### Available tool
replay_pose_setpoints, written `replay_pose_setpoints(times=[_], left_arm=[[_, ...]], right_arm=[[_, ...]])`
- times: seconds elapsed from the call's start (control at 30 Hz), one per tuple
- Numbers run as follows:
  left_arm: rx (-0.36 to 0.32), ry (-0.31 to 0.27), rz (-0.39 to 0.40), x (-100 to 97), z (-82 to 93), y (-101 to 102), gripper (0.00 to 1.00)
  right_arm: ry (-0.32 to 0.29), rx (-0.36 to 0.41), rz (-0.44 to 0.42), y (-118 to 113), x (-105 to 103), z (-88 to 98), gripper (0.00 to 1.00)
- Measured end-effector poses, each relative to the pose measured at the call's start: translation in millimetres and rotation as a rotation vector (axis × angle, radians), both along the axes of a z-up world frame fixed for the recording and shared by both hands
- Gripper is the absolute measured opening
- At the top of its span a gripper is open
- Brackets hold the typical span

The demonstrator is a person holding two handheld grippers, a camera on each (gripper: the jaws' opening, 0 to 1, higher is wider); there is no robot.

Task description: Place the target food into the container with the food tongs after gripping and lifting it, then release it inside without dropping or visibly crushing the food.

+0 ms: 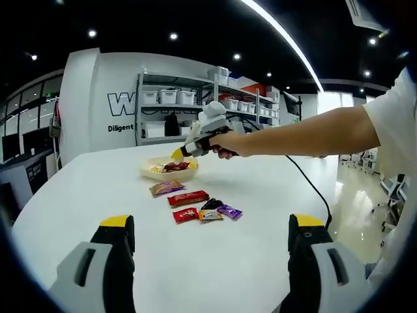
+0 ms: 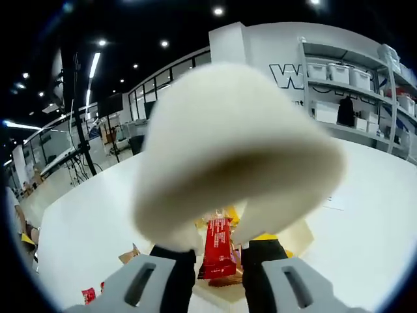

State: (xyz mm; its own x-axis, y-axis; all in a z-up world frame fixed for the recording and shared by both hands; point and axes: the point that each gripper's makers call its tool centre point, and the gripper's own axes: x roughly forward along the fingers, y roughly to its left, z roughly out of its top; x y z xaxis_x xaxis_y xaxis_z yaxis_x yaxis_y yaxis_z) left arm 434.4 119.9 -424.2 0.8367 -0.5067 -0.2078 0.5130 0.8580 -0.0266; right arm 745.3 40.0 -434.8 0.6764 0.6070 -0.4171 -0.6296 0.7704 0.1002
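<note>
Left gripper view: your left tongs (image 1: pixel 212 228) gape wide and empty above the white desk (image 1: pixel 260 195); your right tongs (image 1: pixel 177 154) hover over the tray (image 1: pixel 156 173). Right gripper view: right tongs (image 2: pixel 218 251) pinch a red packet (image 2: pixel 218 248), above the tray (image 2: pixel 306 235).

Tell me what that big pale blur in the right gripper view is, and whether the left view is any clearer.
Right gripper view: the blur is the food tongs, too near the lens to focus; a red snack packet below stays sharp. Left gripper view: evenly lit, sharp, fisheye-curved, showing the container and the right gripper above it.
</note>
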Motion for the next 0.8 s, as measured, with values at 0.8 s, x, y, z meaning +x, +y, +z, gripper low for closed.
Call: replay_pose_setpoints(times=[0.8], left_arm=[[0.006, -0.059, -0.024, -22.7, 28.5, -25, 0.96]], right_arm=[[0.029, 0.073, -0.004, -44, -49, 49.4, 0.21]])
